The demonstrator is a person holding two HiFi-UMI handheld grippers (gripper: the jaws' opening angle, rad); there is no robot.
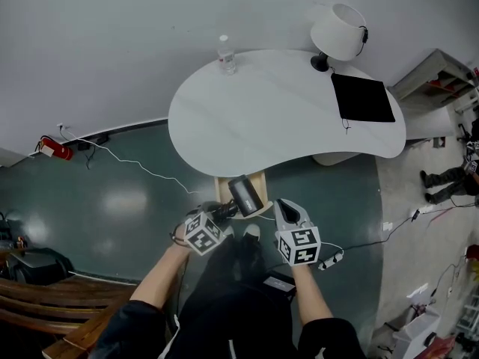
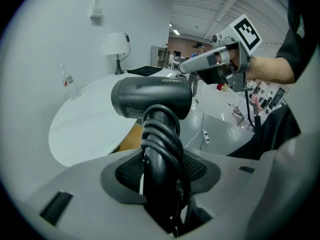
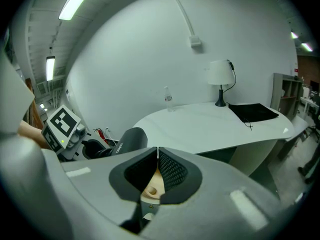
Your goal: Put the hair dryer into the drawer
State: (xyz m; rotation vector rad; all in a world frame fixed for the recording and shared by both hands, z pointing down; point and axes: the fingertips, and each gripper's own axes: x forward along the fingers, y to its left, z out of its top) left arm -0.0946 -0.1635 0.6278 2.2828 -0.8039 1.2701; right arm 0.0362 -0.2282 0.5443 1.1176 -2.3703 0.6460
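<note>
Jaws of the left gripper (image 1: 224, 213) clamp the hair dryer (image 1: 245, 194) by its handle, barrel above the drawer (image 1: 260, 179) mid-frame; the right gripper (image 1: 284, 206) is closed and empty.

The setting is an office-like workspace: curved white table (image 1: 262, 111), desk lamp (image 1: 338, 32), open shelving (image 1: 438, 73), loose floor cable (image 1: 150, 172), fire extinguisher (image 1: 56, 150).

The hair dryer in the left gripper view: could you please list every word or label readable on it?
Pale capital brand word along the hair dryer barrel: too blurred to read reliably.
Grey fine-print label below it: too small to read.
No other text is readable on it.
</note>
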